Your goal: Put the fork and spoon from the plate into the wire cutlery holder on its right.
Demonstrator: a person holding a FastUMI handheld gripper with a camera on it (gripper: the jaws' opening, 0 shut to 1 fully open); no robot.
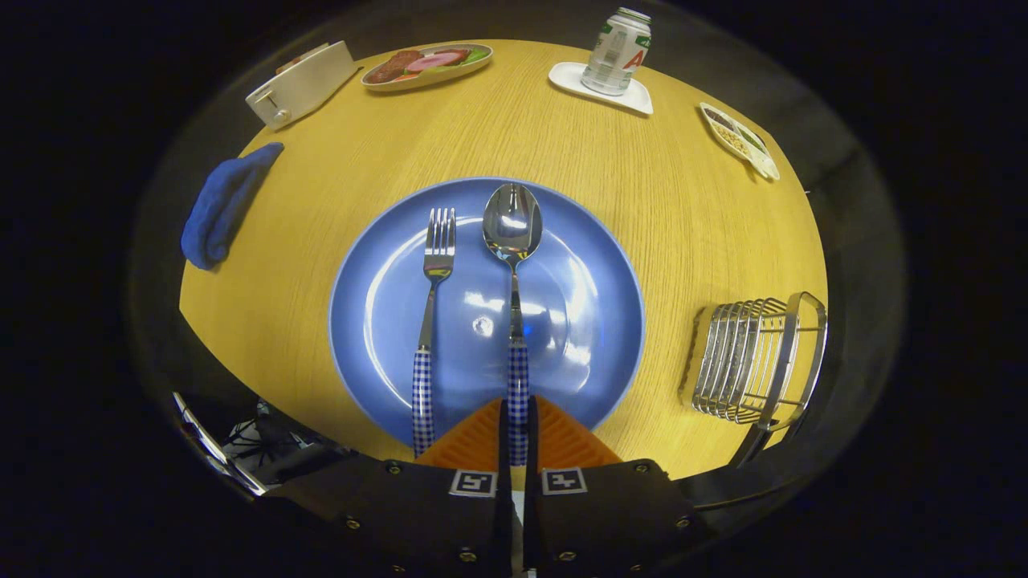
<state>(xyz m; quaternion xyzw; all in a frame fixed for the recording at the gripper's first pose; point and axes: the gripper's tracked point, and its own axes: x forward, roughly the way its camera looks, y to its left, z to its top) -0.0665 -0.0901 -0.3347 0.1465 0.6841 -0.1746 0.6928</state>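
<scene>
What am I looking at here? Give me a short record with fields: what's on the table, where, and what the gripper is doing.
gripper: fingers closed on the spoon handle
spoon: on the plate, bowl pointing away
fork: on the plate, left of the spoon, untouched
plate: blue, just ahead of the fingers
wire cutlery holder: right of the plate, no cutlery in it
table: wooden
far side: drink can, toaster, blue cloth

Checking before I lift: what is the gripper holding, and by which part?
The gripper is shut on the spoon, holding it near the end of its checked handle.
</scene>
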